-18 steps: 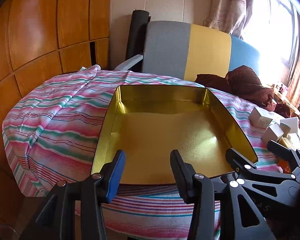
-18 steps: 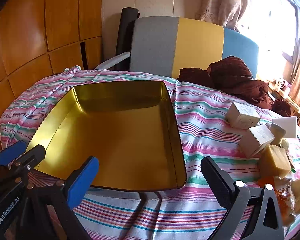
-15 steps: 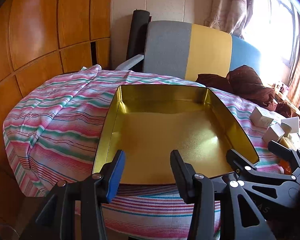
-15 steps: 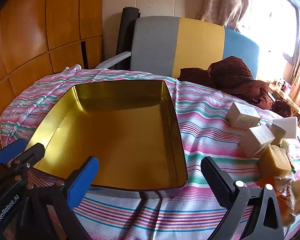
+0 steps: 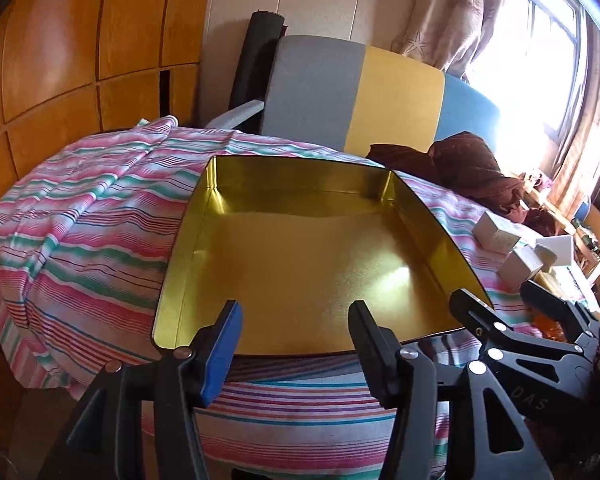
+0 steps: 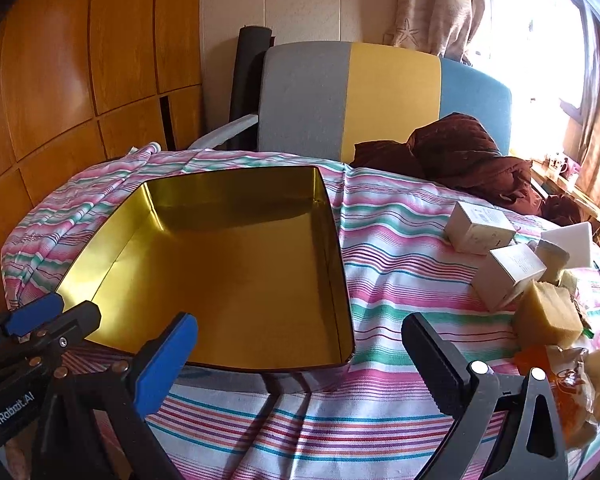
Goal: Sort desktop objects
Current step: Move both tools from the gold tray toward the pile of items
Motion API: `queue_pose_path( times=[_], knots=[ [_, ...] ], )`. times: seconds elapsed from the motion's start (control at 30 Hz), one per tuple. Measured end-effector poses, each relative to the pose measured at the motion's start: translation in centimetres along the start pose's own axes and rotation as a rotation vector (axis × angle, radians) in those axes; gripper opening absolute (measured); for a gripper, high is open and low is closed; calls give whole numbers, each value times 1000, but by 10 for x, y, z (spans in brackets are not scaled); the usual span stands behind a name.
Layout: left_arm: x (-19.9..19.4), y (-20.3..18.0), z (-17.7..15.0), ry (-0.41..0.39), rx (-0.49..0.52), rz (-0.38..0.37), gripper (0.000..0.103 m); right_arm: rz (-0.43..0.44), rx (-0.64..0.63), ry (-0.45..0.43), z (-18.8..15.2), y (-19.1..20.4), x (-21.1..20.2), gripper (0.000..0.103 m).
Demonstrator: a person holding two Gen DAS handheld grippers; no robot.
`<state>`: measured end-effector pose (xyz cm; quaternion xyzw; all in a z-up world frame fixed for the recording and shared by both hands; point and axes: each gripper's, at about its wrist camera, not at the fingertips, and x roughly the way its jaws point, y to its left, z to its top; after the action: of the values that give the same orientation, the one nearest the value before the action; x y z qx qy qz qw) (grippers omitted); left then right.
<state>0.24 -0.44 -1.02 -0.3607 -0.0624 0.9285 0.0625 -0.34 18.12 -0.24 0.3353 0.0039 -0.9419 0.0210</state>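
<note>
Tongs, left: the left tongs [image 5: 294,334] are held apart with nothing between them, poised at the near edge of the gold tin [image 5: 300,272].
Tongs, right: the right tongs [image 6: 300,354] are spread wide and empty, hovering over the striped cloth [image 6: 388,248] by the tin's near right corner.
Tin: an open, empty gold tin [image 6: 228,268] is set on the cloth-covered counter, left of the clutter.
Objects to sort: two small white boxes [image 6: 480,228] [image 6: 510,274], a tan block [image 6: 548,314], a white wedge-shaped piece [image 6: 572,242] and an orange-and-clear packet [image 6: 564,376] are crowded together at the right, well apart from the tin. Nothing has yet been placed in the tin, so the sorting is judged to be at its start.
Risk, crowding: the objects touch or overlap, so a neighbour could be knocked or dragged along when one is gripped.
Risk, edge: the packet and block lie near the counter's right edge and could be pushed off by a careless approach.
Risk, cloth: the loose, wrinkled cloth could be pinched with an object, and the tin shifted with it.
Risk, collision: the two tongs are held close beside each other and could be bumped together.
Risk, glare: detail at the right is washed out by the bright window [image 6: 540,32].
Writing: "GenRobot.AI" is read on the left tongs' body in the right wrist view; "DAS" is made out on the right tongs' body in the left wrist view. Print on the boxes is too small to read.
</note>
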Motion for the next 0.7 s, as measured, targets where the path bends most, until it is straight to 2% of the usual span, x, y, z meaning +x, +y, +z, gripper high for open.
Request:
queue_pose_path(
  times=[0.13,0.27,0.33,0.53,0.63,0.7],
  knots=[
    [1,-7,-2,1,24,8,58,79,41,-52,0,-17,-10,103],
    [3,-11,-6,5,32,-20,64,142,40,-84,0,-28,-17,103],
    [2,-18,-8,0,61,-2,67,170,31,-90,-1,-33,-21,103],
    [1,-38,-9,0,131,-35,70,149,0,-153,-3,-64,-46,103],
    [2,-51,-7,12,166,-100,71,126,37,-179,-6,-96,-65,103],
    [4,-59,-8,31,182,-151,77,118,80,-188,-13,-119,-79,103]
  ],
)
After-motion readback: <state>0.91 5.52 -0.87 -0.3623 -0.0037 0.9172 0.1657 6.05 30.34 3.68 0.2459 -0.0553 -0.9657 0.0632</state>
